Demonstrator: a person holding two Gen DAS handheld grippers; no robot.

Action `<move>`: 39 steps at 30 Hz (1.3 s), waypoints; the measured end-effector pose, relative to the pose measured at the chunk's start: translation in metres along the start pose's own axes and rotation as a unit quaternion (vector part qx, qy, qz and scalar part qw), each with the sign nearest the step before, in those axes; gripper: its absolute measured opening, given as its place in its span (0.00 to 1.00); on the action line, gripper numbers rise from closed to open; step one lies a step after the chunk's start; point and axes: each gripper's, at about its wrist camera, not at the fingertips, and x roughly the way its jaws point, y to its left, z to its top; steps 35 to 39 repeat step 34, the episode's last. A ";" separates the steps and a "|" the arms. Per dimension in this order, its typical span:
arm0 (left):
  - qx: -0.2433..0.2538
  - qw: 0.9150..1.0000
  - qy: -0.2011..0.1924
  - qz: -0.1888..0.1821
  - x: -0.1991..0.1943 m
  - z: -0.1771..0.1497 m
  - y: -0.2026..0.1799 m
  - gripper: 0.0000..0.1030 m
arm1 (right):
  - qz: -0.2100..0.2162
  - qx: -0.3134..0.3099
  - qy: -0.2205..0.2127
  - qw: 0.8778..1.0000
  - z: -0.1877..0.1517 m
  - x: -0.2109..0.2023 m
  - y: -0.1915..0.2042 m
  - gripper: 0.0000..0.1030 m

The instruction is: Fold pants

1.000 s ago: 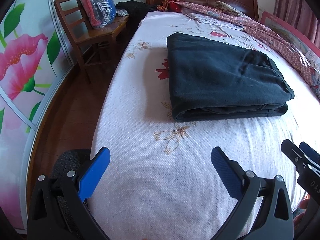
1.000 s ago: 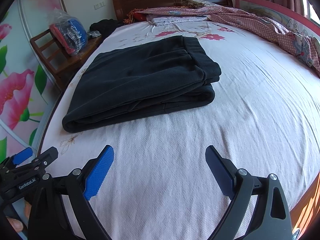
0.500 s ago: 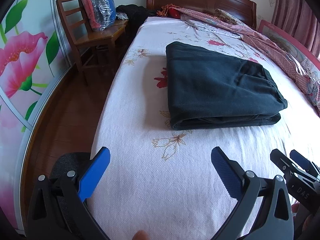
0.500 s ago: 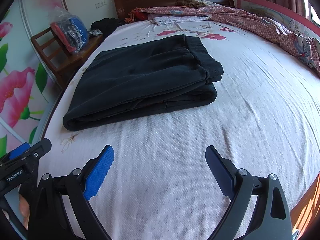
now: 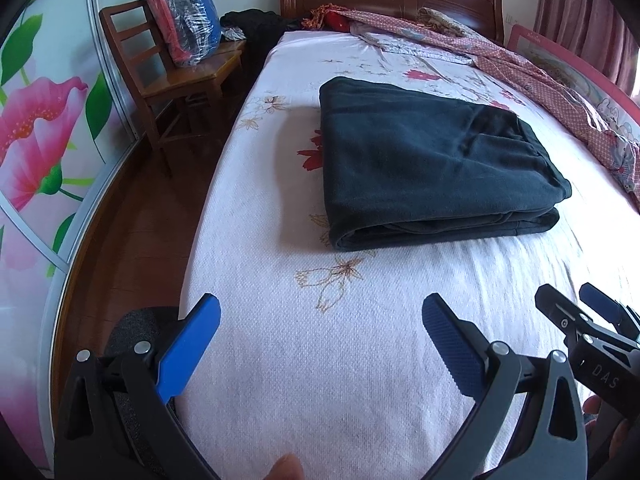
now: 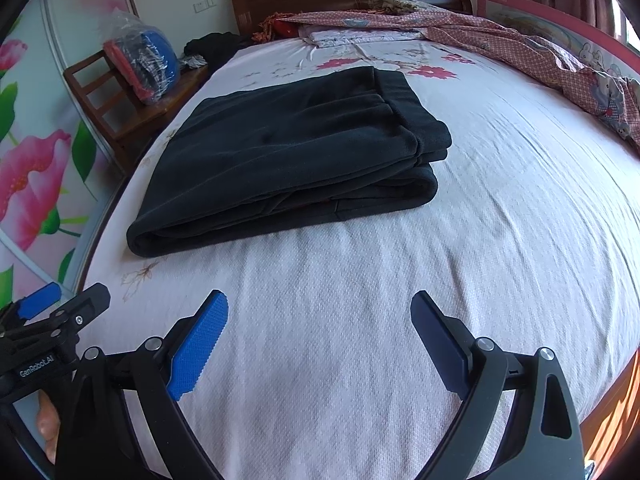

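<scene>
White floral bed [image 5: 320, 360] carries the folded pants [image 5: 424, 160] far ahead of both grippers. Left gripper [image 5: 320, 320] and right gripper [image 6: 320, 312] hover near, jaws spread wide, holding nothing.

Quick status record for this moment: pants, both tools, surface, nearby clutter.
pants: dark pants folded into a flat stack, lying untouched
surface: floral bedsheet on the bed
left tool: open, holding nothing, short of the pants
right tool: open, holding nothing, short of the pants
nearby: patterned quilt bunched along the bed's far side; wooden chair beside the bed with a plastic-wrapped bundle on it
</scene>
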 end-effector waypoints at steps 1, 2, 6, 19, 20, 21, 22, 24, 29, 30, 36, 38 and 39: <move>-0.002 1.000 0.005 -0.001 0.001 -0.001 0.000 0.98 | 0.000 -0.002 0.001 1.000 0.000 0.000 0.000 0.89; -0.002 1.000 0.007 0.000 0.002 -0.001 0.000 0.98 | 0.000 -0.003 0.001 1.000 0.000 0.000 0.001 0.89; -0.006 1.000 0.013 0.006 0.003 -0.001 0.002 0.98 | -0.001 -0.004 0.003 1.000 0.000 0.001 0.002 0.89; 0.007 1.000 0.025 0.011 0.006 -0.002 -0.002 0.98 | 0.000 -0.006 0.007 1.000 0.000 0.002 0.002 0.89; 0.009 1.000 0.025 0.012 0.007 -0.003 -0.003 0.98 | 0.001 -0.006 0.007 1.000 0.000 0.002 0.003 0.89; 0.006 1.000 0.024 0.012 0.007 -0.003 -0.002 0.98 | 0.002 -0.005 0.007 1.000 0.000 0.003 0.003 0.89; 0.004 1.000 0.022 0.011 0.006 -0.004 -0.001 0.98 | 0.004 -0.005 0.008 1.000 0.000 0.003 0.003 0.89; 0.007 1.000 0.019 0.011 0.005 -0.004 -0.002 0.98 | 0.004 -0.005 0.009 1.000 -0.001 0.003 0.003 0.89; 0.006 1.000 0.016 0.005 0.004 -0.002 0.000 0.98 | 0.004 -0.004 0.007 1.000 0.000 0.003 0.002 0.89; 0.005 1.000 0.017 -0.002 0.004 -0.001 0.000 0.98 | 0.004 -0.003 0.007 1.000 0.000 0.003 0.002 0.89; 0.013 1.000 0.017 0.000 0.004 -0.001 -0.004 0.98 | 0.003 -0.003 0.008 1.000 -0.001 0.003 0.001 0.89; 0.013 1.000 0.017 0.000 0.004 -0.001 -0.004 0.98 | 0.003 -0.003 0.008 1.000 -0.001 0.003 0.001 0.89; 0.013 1.000 0.017 0.000 0.004 -0.001 -0.004 0.98 | 0.003 -0.003 0.008 1.000 -0.001 0.003 0.001 0.89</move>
